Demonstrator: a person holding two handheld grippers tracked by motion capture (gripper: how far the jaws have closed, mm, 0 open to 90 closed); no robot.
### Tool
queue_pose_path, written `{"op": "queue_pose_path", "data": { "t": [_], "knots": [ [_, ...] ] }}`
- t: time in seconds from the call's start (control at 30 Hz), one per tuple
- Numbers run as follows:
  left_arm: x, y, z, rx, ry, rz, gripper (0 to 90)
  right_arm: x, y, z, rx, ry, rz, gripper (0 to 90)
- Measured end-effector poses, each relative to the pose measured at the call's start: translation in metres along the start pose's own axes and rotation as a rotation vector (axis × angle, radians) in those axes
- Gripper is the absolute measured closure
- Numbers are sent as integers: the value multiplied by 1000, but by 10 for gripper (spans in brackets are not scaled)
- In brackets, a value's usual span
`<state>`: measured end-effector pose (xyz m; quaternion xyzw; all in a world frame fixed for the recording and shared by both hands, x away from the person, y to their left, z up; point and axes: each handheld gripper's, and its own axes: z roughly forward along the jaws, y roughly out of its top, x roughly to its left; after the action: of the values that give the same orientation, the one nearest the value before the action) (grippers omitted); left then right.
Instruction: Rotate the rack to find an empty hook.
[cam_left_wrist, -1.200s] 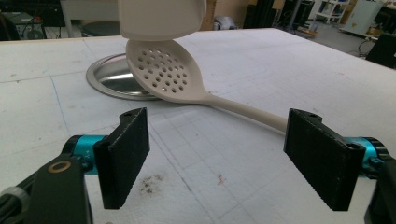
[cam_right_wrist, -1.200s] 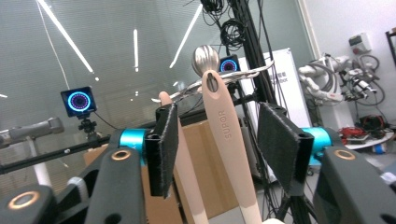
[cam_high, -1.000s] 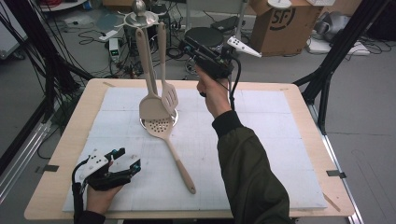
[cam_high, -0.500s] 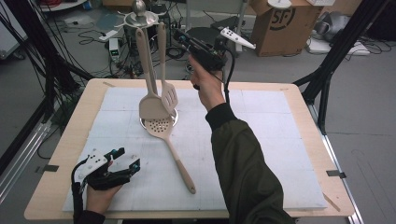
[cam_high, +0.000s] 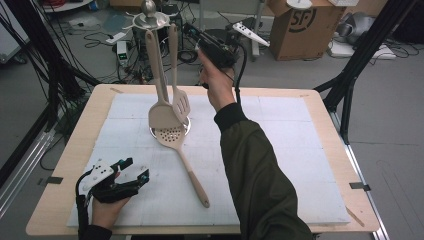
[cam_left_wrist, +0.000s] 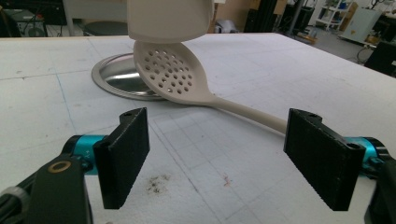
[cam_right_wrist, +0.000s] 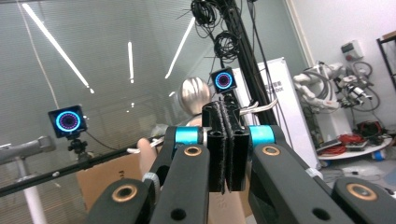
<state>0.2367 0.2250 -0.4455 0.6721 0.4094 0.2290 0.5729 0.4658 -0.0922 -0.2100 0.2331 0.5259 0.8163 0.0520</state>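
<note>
The right tool (cam_high: 192, 31) was held up above the table's far edge, near the top of the rack (cam_high: 148, 19); its jaws had just closed and stood pressed together with nothing between them, as the right gripper view showed (cam_right_wrist: 226, 148). Just beyond them in that view rose the rack's round steel knob (cam_right_wrist: 195, 95). The left tool (cam_high: 134, 170) rested near the table's (cam_high: 60, 160) near left corner, its jaws wide apart and empty (cam_left_wrist: 224, 161).

Two beige utensils hung from the rack: a solid turner (cam_high: 163, 116) and a slotted turner (cam_high: 181, 105), their long handles running up to the rack's top and their blades low over its round steel base (cam_high: 186, 126). A third, a beige skimmer (cam_high: 180, 150), lay on the white mat (cam_high: 280, 150), its perforated oval bowl tipped up against the base's rim (cam_left_wrist: 169, 71) and its handle pointing toward the near edge, ending short of it.
</note>
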Motion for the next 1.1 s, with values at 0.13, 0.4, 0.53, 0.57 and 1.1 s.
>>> {"op": "queue_pose_path", "data": {
  "t": [0.13, 0.4, 0.53, 0.57, 1.1],
  "knots": [
    [1, 0, 0, -1, -3, -3, 229, 0, 1, 7, -2, 1, 0, 894],
    [3, 0, -1, 0, -6, -4, 229, -1, -4, 14, 6, 6, 6, 893],
    [2, 0, 0, -1, -3, -3, 229, 1, -3, 13, 7, 19, 3, 894],
    [2, 0, 0, 0, -5, -3, 229, 1, -2, 12, 9, 25, 1, 894],
    [1, 0, 0, 2, -6, 3, 229, 7, -2, 11, 38, 46, -9, 893]
  ]
}}
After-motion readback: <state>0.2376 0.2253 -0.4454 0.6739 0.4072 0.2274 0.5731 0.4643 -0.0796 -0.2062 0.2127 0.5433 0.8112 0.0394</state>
